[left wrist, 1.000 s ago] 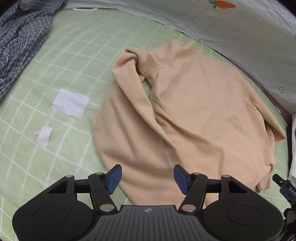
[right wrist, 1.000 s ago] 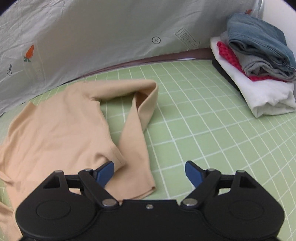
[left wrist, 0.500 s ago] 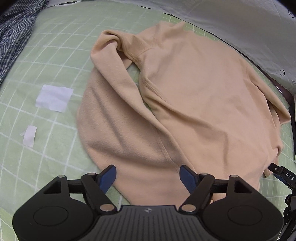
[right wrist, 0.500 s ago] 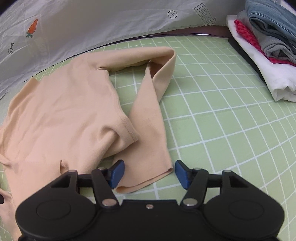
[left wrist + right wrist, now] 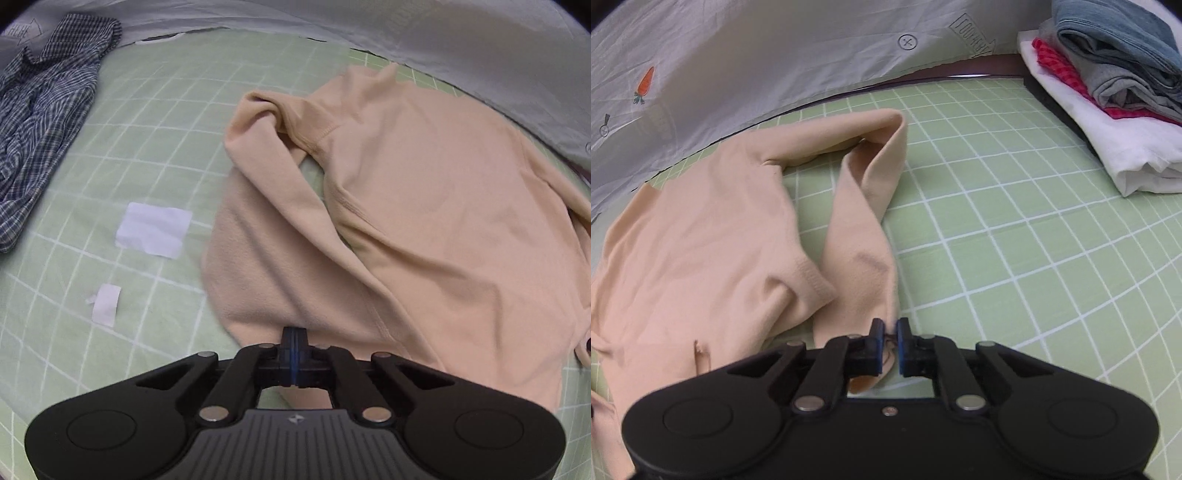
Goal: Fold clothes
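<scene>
beige long-sleeved top [image 5: 424, 206] lies spread on the green grid-patterned sheet [image 5: 155, 122], both sleeves bent back toward the hem. left gripper [image 5: 294, 338]: fingers closed on the near edge of the top. right gripper [image 5: 890, 334]: fingers pinched on the cuff of the sleeve [image 5: 860, 236]. two white paper scraps [image 5: 153, 229] lie left of the top; a checked shirt [image 5: 40, 122] lies further left. a stack of folded clothes [image 5: 1115, 96] sits at far right.

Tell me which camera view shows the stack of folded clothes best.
The right wrist view. The stack of folded clothes sits at its upper right on the green grid sheet: blue denim on top, grey and red layers, white at the bottom. The left wrist view shows none of it, only the peach long-sleeved top and a crumpled plaid shirt.
</scene>
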`<state>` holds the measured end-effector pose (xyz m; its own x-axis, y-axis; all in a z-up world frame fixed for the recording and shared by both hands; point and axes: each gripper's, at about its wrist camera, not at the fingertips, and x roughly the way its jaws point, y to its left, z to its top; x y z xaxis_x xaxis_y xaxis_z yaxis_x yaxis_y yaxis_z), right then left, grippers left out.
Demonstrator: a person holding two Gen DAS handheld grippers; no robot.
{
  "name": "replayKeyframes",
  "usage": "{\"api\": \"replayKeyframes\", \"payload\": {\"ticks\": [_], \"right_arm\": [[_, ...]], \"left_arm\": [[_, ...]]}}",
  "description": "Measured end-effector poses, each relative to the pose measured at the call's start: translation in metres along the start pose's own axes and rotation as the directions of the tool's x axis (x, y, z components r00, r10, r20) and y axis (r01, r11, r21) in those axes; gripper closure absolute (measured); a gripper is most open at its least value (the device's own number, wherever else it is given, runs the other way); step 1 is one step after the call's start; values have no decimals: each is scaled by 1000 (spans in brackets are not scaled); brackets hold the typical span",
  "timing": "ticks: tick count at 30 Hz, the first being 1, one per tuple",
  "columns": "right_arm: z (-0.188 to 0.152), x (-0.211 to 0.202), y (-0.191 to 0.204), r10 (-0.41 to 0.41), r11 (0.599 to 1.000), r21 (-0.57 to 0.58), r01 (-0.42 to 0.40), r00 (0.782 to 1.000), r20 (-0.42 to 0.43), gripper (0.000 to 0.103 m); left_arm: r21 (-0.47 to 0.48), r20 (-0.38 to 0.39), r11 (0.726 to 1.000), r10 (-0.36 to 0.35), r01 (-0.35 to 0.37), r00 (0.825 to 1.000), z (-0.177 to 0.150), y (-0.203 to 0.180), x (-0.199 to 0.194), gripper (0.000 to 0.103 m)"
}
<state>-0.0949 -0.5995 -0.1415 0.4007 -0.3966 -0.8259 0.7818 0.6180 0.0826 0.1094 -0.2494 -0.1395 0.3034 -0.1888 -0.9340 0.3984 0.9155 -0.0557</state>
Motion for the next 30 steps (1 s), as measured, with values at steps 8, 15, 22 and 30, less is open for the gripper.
{"api": "replayKeyframes", "payload": {"ticks": [8,15,22,30], "right_arm": [[31,-18,-65,-211,977,32,209,969,127,96],[26,-30,-70,-188,982,35,185,972,140,75],[9,-17,-13,-96,994,-41,102,988,122,2],[3,-20,15,-29,993,-113,44,991,134,1]], "left_arm": [[2,62,988,155,-155,986,12,51,2,102],[-241,123,970,61,-30,990,14,89,-24,82],[-196,170,959,-171,203,971,4,23,-27,30],[-108,59,994,-23,30,998,-4,-5,4,26]]}}
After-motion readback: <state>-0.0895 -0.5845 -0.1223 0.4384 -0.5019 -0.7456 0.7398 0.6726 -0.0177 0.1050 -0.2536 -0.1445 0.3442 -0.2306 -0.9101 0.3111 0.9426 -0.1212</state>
